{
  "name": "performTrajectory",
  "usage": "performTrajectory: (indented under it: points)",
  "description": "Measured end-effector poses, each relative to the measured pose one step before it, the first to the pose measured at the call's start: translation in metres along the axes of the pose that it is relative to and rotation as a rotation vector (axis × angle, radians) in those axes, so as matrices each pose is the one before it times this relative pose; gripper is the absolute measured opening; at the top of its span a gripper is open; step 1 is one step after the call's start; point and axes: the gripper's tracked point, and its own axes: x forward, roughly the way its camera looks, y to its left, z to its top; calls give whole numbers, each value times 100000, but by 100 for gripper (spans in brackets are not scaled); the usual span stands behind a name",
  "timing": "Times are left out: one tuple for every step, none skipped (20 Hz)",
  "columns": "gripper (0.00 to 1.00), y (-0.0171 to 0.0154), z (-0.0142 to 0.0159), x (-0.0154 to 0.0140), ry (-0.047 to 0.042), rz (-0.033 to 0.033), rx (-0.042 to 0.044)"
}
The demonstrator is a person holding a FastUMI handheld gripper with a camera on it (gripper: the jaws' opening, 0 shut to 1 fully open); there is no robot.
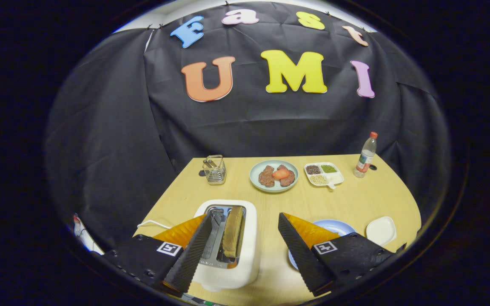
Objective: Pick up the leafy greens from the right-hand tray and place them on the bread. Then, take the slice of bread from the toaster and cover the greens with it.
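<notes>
My gripper [247, 221] is open above the near part of the wooden table [355, 199]. Between the fingers stands a white toaster [249, 250], partly covered by the left finger [194, 250]. A browned slice of bread [233, 231] stands upright in its right slot. Behind the right finger [300, 250] lies a blue plate [334, 225]; whatever rests on it is hidden. A small white tray [381, 230] sits just right of the plate, and no greens are visible on it.
Farther back stand a wire utensil holder [215, 170], a pale green plate [255, 180] with meat pieces and a tomato slice, a divided white dish [323, 174] of seeds and grains, and a water bottle [366, 155]. The toaster's white cord [151, 224] trails off to the left.
</notes>
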Motion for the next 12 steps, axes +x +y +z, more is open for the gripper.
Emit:
performTrajectory:
  points:
    - [95,137,-406,1220,2392,-628,-864]
    - [95,232,-327,1073,2346,-198,-699]
    - [94,166,-275,790,1539,332,377]
    - [94,237,-350,605,1460,1000,984]
    - [90,157,-250,267,903,539,449]
    - [73,-62,-147,318,161,-412,-575]
    - [65,-223,-39,22,-20,-1175,-314]
    - [56,-112,-368,30,652,-1028,-36]
    - [56,-144,-242,42,394,-1178,-27]
    - [57,99,-112,-28,177,-594,-434]
    - [57,336,-6,488,-1016,327,-28]
    - [41,176,-6,72,1069,-85,-1246]
